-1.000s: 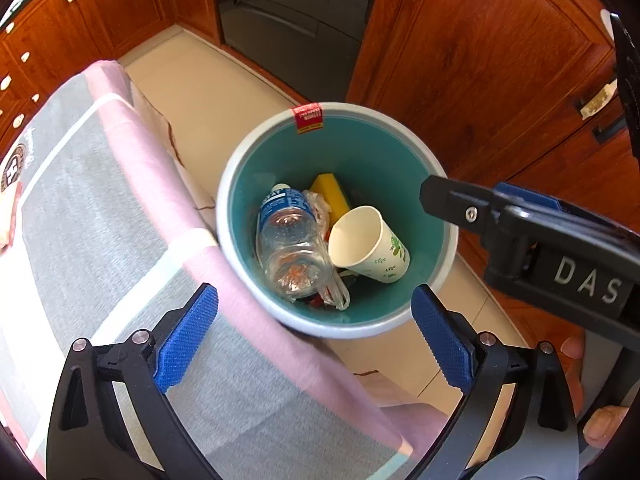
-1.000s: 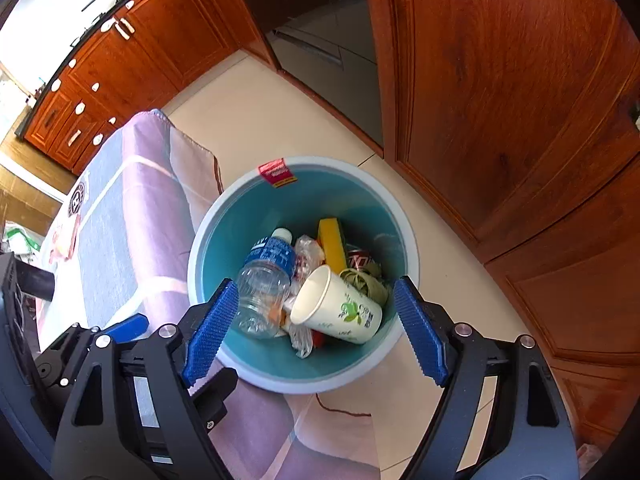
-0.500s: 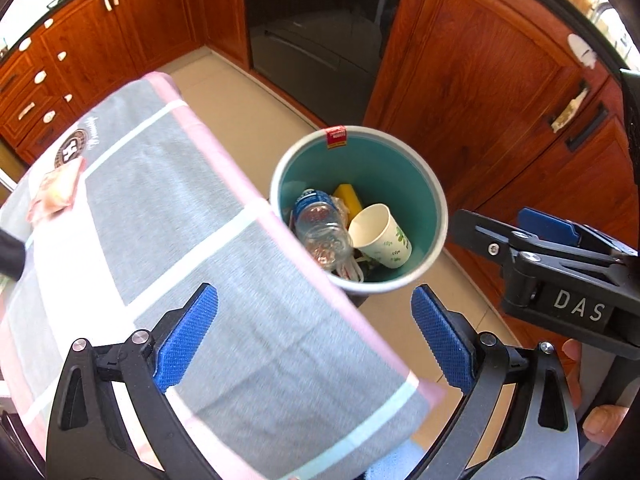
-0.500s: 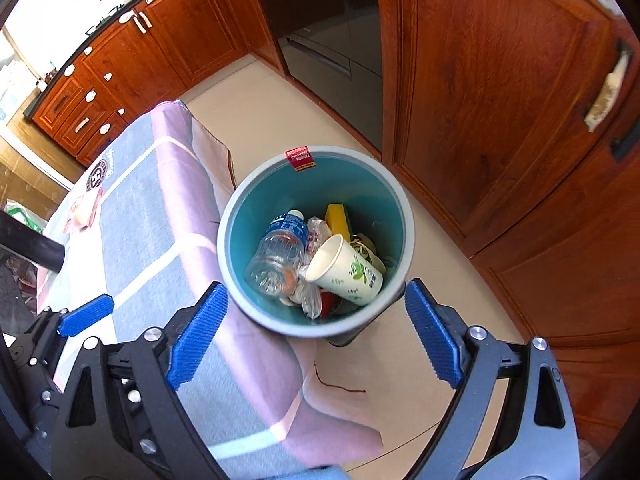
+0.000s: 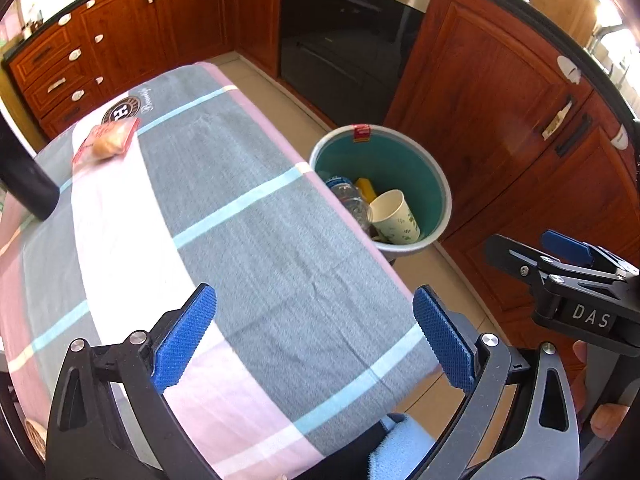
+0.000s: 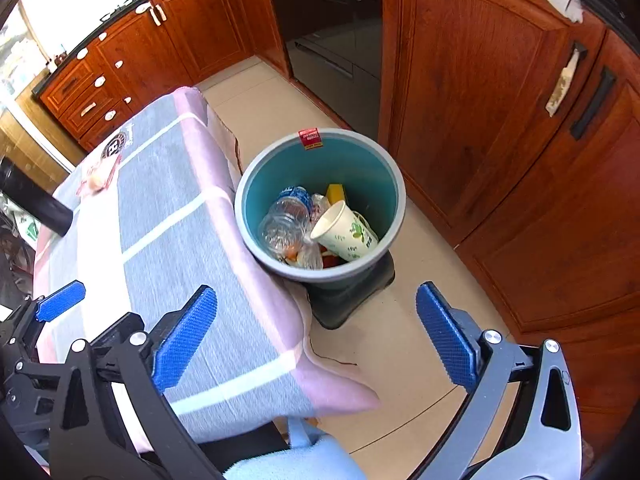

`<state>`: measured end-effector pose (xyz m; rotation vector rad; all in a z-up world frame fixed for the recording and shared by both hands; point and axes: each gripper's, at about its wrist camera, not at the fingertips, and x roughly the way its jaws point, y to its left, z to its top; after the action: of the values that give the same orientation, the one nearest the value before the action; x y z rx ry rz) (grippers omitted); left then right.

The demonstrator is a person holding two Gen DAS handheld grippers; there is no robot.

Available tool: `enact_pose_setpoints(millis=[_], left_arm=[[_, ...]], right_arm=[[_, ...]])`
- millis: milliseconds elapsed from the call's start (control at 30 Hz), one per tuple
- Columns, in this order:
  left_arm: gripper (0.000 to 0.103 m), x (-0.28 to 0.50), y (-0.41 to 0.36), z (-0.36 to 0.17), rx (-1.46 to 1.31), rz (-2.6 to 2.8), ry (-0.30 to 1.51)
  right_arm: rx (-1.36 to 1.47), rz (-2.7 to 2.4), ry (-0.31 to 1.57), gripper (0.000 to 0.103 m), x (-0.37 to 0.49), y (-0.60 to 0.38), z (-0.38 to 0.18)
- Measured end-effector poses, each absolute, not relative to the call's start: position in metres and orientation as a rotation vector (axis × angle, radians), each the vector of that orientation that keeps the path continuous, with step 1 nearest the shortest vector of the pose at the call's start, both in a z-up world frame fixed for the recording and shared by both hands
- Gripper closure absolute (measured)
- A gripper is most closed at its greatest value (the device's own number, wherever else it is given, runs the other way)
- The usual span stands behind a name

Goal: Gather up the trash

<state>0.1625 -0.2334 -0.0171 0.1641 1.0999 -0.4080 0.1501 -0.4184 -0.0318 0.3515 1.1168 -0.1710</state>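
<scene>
A teal trash bin (image 5: 436,188) (image 6: 256,184) stands on the floor beside the table. It holds a white paper cup (image 5: 394,216) (image 6: 344,232), a clear plastic bottle (image 6: 286,220) (image 5: 348,196), a yellow item and other scraps. A red snack packet (image 5: 106,142) (image 6: 98,176) lies at the far end of the cloth-covered table (image 5: 240,220) (image 6: 168,220). My left gripper (image 5: 314,336) is open and empty above the table's near end. My right gripper (image 6: 316,336) is open and empty, above the table edge and floor, short of the bin.
Wooden cabinets (image 6: 500,120) and a black oven (image 5: 348,40) ring the floor. The bin sits on a dark base (image 6: 352,292). A black pole (image 5: 24,184) crosses the table's left side. A light blue cloth (image 6: 288,460) hangs below the near end.
Both grippers have pulled back and up from over the bin. More of the table and the snack packet have come into view. Both stay open and empty.
</scene>
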Motion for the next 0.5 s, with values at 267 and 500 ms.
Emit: enact_pose_setpoints(millis=[267,500], left_arm=[[0.004,0.134,-0.219,-0.024,0.153,-0.369,1.104],[0.004,0.122,-0.21,-0.022,0.168,-0.34,1.084]], right_arm=[[0.345,-0.172,1.142,0.007,0.123,-0.412,-0.042],[0.299,-0.18,1.127,0.007,0.116,-0.404,-0.04]])
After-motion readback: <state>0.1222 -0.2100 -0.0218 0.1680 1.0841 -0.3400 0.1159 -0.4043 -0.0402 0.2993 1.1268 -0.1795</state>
